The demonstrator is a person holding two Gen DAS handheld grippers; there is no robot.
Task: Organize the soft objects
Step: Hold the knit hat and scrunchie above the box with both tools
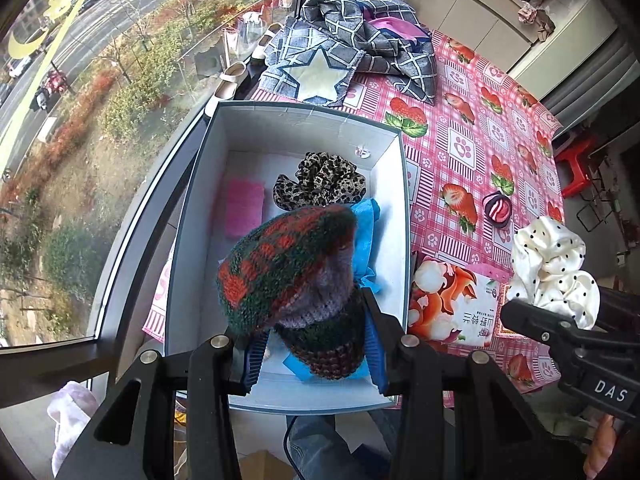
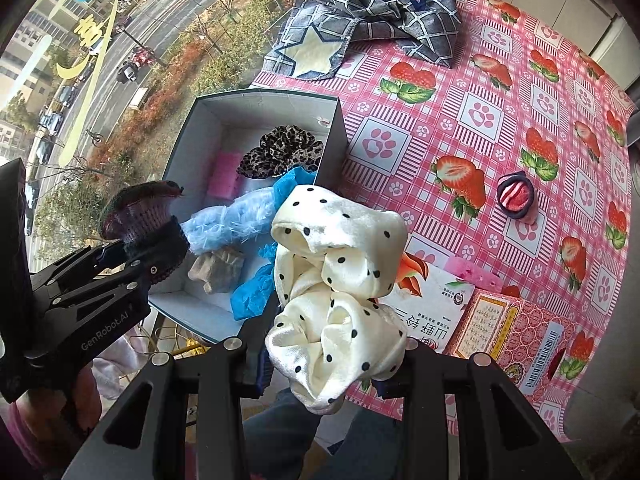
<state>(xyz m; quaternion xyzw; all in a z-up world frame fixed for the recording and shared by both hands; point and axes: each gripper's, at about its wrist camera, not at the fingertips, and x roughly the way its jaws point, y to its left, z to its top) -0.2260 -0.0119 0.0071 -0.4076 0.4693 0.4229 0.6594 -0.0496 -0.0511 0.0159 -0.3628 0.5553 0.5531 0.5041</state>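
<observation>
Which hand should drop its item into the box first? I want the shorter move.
Left, probably. Its fingers hold the knitted hat directly over the box, while the right hand's dotted scrunchie hangs beside the box wall, over the tablecloth.

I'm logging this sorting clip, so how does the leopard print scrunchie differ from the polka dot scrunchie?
The leopard print scrunchie is brown and black spotted; the polka dot scrunchie is cream satin with black dots. The leopard one lies inside the box; the polka dot one is held in the right gripper, outside the box. Both are gathered fabric rings.

strawberry tablecloth (image 2: pixel 500 128), box (image 2: pixel 336 148), checked cloth (image 2: pixel 400 12)
</observation>
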